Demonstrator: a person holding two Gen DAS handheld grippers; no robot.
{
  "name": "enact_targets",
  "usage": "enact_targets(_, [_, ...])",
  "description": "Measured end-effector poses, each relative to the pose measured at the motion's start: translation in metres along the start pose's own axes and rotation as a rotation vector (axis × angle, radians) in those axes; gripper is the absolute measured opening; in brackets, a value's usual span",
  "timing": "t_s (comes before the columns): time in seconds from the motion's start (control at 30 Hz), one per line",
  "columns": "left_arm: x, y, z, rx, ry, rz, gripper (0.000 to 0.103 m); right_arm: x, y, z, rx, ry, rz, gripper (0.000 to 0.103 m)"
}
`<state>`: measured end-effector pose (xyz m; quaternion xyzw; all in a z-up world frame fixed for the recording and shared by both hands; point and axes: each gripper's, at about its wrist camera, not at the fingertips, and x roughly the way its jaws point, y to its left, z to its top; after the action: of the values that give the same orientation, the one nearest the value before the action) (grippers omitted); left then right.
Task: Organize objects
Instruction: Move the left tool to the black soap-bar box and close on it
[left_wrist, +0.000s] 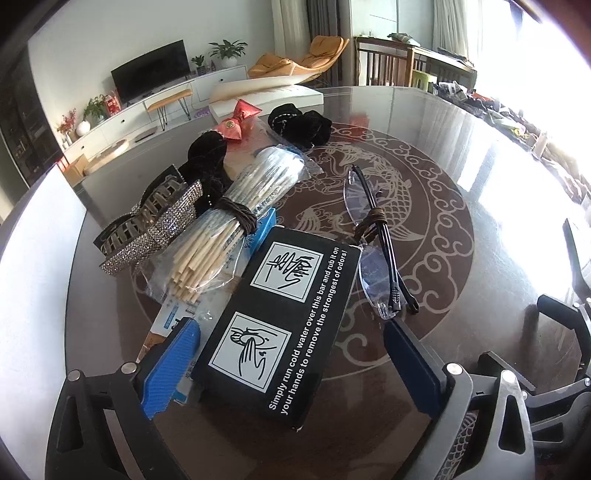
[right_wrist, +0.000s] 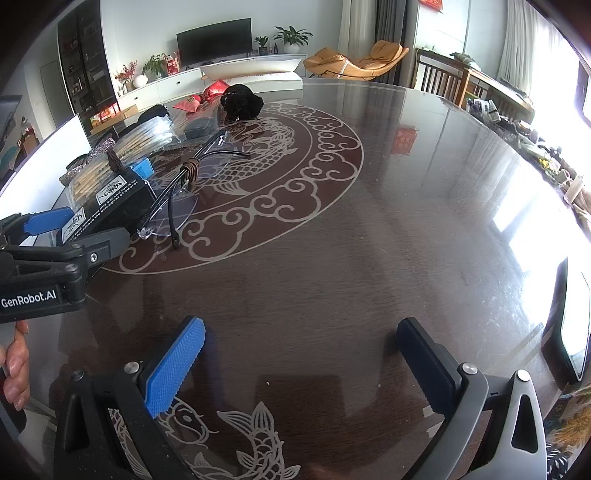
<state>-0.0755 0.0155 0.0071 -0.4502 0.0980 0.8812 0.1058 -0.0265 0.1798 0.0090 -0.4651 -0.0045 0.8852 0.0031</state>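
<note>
Left tongs (left_wrist: 291, 362) stand open, straddling the near end of the black box (left_wrist: 280, 321) without visible contact. Right tongs (right_wrist: 299, 354) are open over bare bench (right_wrist: 332, 258). Beyond the box: glasses (left_wrist: 373, 240), bundled sticks (left_wrist: 229, 225), rhinestone clip (left_wrist: 151, 225).

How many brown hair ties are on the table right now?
2. One hair tie is wrapped around the stick bundle; the other is wrapped around the glasses. More could be hidden under the pile.
</note>
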Motion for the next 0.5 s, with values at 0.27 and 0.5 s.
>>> enact_targets(0.27, [0.0033,-0.0055,0.0031,0.029,-0.002,0.009,0.1,0.0001,0.0,0.0,0.0,0.0,0.0,0.103])
enact_targets(0.5, [0.0092,-0.0125,0.0055,0.07,-0.007,0.03,0.099,0.0,-0.0001,0.0002,0.0,0.0,0.0,0.103])
